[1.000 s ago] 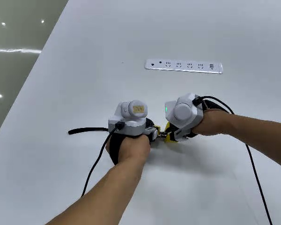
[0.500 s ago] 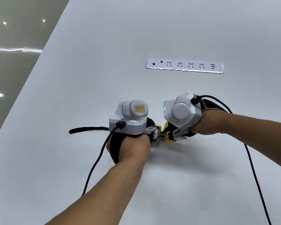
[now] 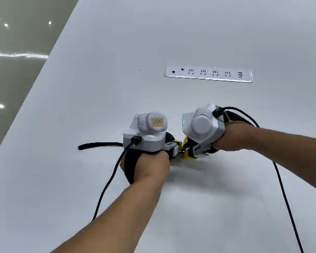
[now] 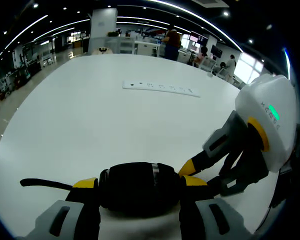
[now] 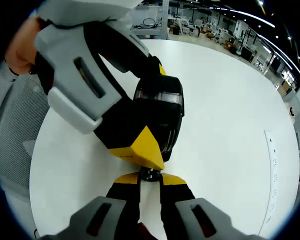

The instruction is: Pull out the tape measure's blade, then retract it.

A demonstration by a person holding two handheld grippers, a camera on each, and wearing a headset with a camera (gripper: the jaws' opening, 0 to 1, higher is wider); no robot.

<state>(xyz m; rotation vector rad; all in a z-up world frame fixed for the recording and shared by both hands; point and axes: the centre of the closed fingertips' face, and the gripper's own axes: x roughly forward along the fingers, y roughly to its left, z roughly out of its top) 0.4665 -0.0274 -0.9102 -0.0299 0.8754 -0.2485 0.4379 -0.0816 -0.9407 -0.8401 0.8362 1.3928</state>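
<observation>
Tape measure (image 4: 136, 176): a black case, low over the white tabletop (image 3: 147, 47), crosswise between the left gripper's jaws; the right gripper view shows its clear window and dark side (image 5: 159, 114).
Left gripper (image 4: 140, 183): yellow-tipped jaws pressed against both ends of the case, holding it; in the head view it sits mid-table under the person's left hand (image 3: 147, 164).
Right gripper (image 5: 150, 179): jaws almost together, pinching the small dark end tab (image 5: 150, 174) that sits right at the case's mouth (no length of blade can be made out).
Meeting point: in the head view the right gripper (image 3: 187, 152) is tip to tip with the left gripper (image 3: 172, 149), the case largely hidden between them.
Black strap (image 3: 97, 146): lies flat on the tabletop, trailing left from the left gripper.
Power strip (image 3: 208, 74): white, well apart from both grippers, further back on the tabletop.
Cables: a black cable (image 3: 108, 184) runs back from the left gripper beside the forearm.
</observation>
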